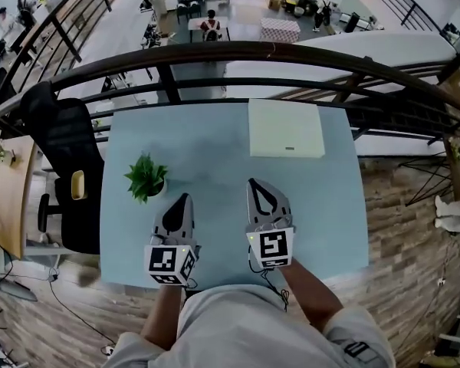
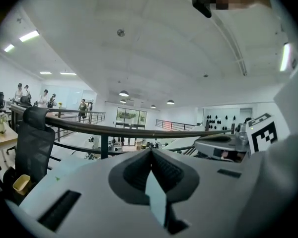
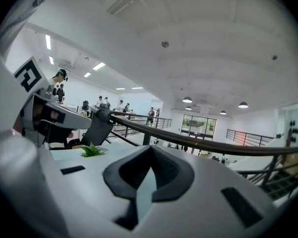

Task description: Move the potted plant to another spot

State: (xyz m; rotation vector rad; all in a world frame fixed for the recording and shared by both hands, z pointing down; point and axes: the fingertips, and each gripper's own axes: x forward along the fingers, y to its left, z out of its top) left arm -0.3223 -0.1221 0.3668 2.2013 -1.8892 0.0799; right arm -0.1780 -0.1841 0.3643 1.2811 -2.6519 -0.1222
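Observation:
A small potted plant point(image 1: 146, 179) with green leaves in a white pot stands on the left part of the pale blue table point(image 1: 215, 152). My left gripper point(image 1: 186, 197) hovers just right of the plant, apart from it, its jaws shut on nothing point(image 2: 150, 152). My right gripper point(image 1: 254, 182) hangs beside it over the table's middle, also shut and empty point(image 3: 151, 150). Both point roughly level toward the railing. In the right gripper view the plant's leaves point(image 3: 92, 150) show at the left, past the left gripper's body.
A flat white box point(image 1: 286, 128) lies at the table's far right. A dark curved railing point(image 1: 253, 52) runs right behind the table, over an open lower floor. A black office chair point(image 1: 61, 140) stands at the table's left side, beside a wooden desk point(image 1: 4, 198).

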